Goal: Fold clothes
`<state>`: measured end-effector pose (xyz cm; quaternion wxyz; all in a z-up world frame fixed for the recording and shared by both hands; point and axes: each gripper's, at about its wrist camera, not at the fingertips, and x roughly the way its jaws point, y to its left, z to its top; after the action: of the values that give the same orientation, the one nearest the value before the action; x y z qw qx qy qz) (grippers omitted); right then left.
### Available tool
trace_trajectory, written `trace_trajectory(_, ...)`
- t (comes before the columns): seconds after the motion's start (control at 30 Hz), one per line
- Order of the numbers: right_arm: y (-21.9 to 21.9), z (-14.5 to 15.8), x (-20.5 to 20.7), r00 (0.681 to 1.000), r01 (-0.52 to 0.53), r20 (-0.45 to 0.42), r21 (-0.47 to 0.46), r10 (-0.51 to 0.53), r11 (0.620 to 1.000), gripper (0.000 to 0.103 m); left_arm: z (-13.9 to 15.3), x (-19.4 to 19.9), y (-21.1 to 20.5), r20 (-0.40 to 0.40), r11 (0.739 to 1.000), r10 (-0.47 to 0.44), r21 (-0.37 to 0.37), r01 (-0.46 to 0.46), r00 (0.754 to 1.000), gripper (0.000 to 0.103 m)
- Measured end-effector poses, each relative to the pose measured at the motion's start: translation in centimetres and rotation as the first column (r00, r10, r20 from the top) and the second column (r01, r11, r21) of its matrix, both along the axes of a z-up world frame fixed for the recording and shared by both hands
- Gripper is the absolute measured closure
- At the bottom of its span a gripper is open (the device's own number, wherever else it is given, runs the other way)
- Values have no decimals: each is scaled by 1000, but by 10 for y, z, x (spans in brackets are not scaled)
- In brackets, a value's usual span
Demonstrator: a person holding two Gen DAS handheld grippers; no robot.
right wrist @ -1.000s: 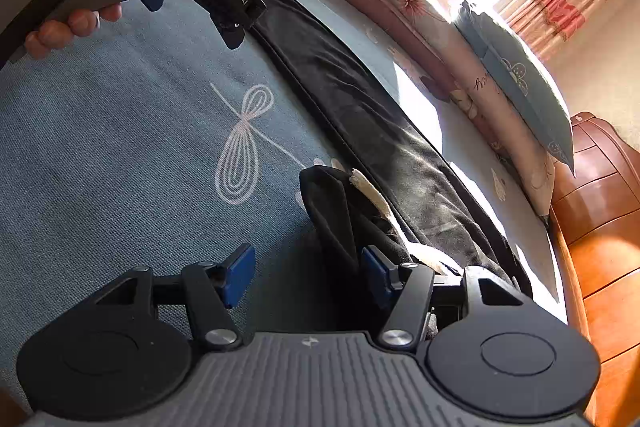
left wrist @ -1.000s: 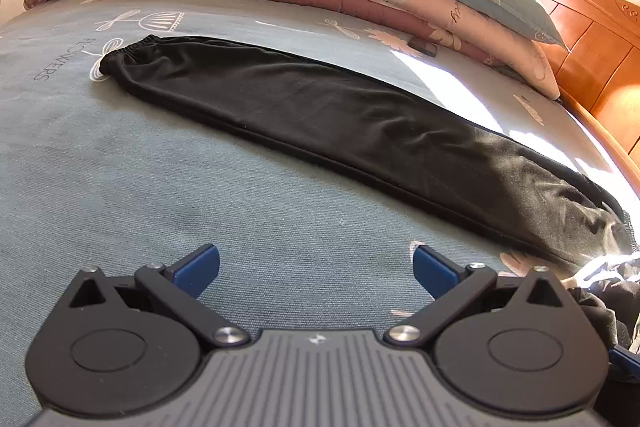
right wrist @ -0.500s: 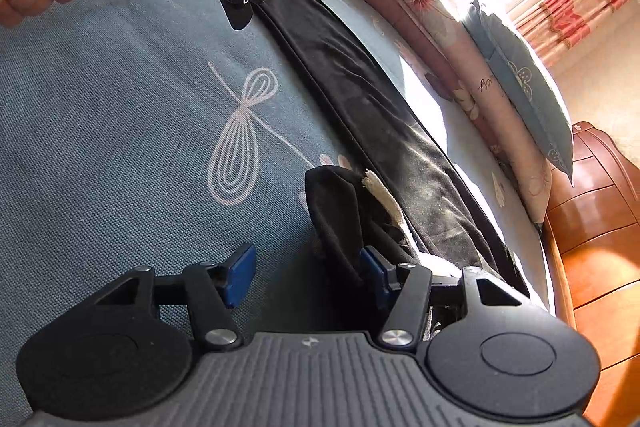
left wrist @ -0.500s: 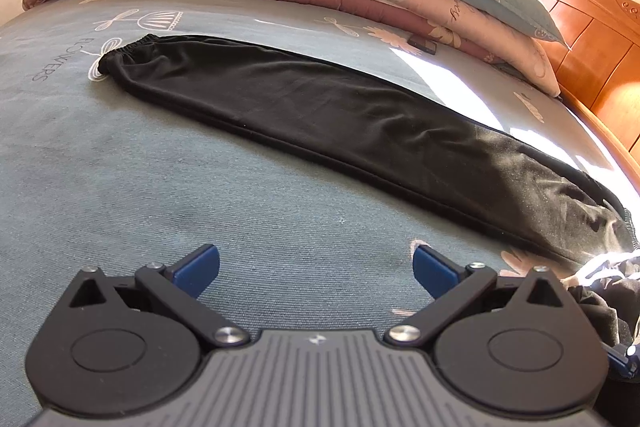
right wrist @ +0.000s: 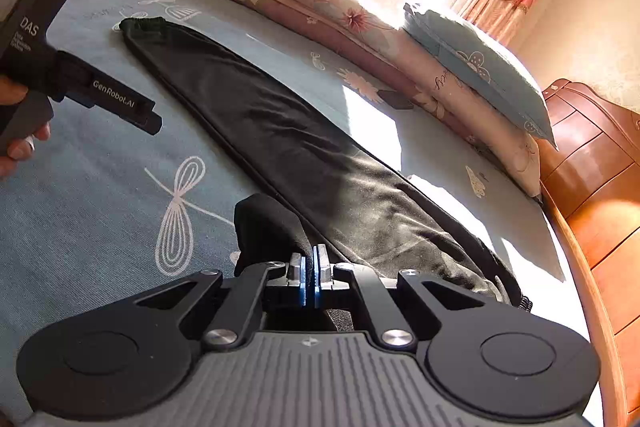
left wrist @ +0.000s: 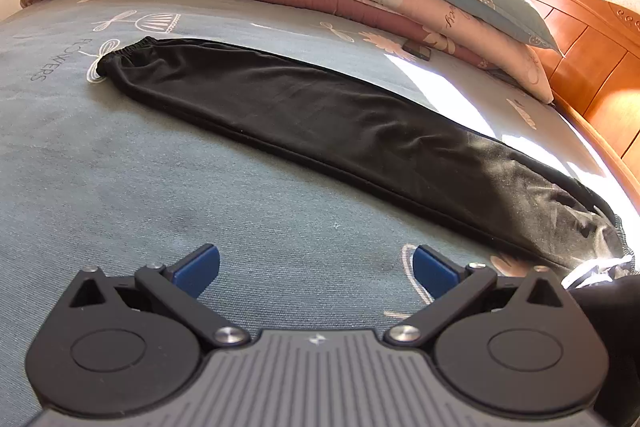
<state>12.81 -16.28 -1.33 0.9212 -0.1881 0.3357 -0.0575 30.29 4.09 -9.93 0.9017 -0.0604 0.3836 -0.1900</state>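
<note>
The black trousers (left wrist: 320,115) lie flat along the bed (left wrist: 120,187), already doubled leg on leg into one long strip, probably so the next fold can shorten them end to end. In the left wrist view they run from the elastic end at upper left to the bunched end at lower right.

The right gripper (right wrist: 308,269) has its jaws together. A raised lump of the black cloth stands just left of and behind them at lower centre of the right wrist view. Whether the pads pinch a fold cannot be seen, though that seems the point of closing there.

The left gripper (left wrist: 316,269) holds its jaws wide apart over bare sheet, nothing between them. The trousers lie well beyond the fingertips, across the middle of the frame.
</note>
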Motion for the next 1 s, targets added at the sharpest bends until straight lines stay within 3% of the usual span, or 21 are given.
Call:
trace_trajectory(0.13, -11, 38, -7, 998, -53, 44, 156, 47, 986, 99, 0, 0, 1, 0, 1000, 4, -5, -4, 1000, 1)
trace_trajectory(0.27, -31, 57, -3, 994, -104, 75, 381, 81, 919, 98, 1, 0, 2, 3, 1000, 2, -5, -2, 1000, 1)
trace_trajectory(0.33, -39, 57, 7, 995, -99, 67, 406, 78, 908, 98, 0, 1, 2, 1, 1000, 6, -4, -6, 1000, 1)
trace_trajectory(0.4, -43, 49, 23, 999, -17, 38, 350, 4, 937, 92, 0, 2, 3, -4, 1000, 12, -5, -12, 1000, 1)
trace_trajectory(0.47, -44, 35, 39, 996, 81, 27, 227, -89, 970, 85, 0, 3, 4, -4, 1000, 16, -5, -16, 1000, 1)
trace_trajectory(0.53, -43, 23, 48, 987, 148, 44, 121, -154, 982, 83, 0, 3, 4, -4, 1000, 18, -4, -18, 1000, 1)
trace_trajectory(0.6, -39, 15, 50, 978, 191, 75, 60, -195, 980, 71, -1, 3, 4, -6, 1000, 18, -4, -18, 1000, 1)
trace_trajectory(0.67, -35, 9, 48, 976, 191, 101, 31, -193, 981, 60, -1, 3, 4, -9, 1000, 12, -7, -12, 1000, 1)
trace_trajectory(0.77, -30, -3, 53, 980, 182, 92, -57, -177, 982, 59, 0, 2, 3, -11, 999, -25, -30, 24, 1000, 1)
trace_trajectory(0.9, -29, -7, 63, 978, 193, 96, -73, -186, 978, 59, 2, 0, 2, 5, 999, -21, -32, 21, 1000, 1)
trace_trajectory(1.0, -15, 3, 45, 988, 84, 124, 33, -87, 996, 59, 0, 4, 4, -8, 1000, 3, -26, -3, 1000, 1)
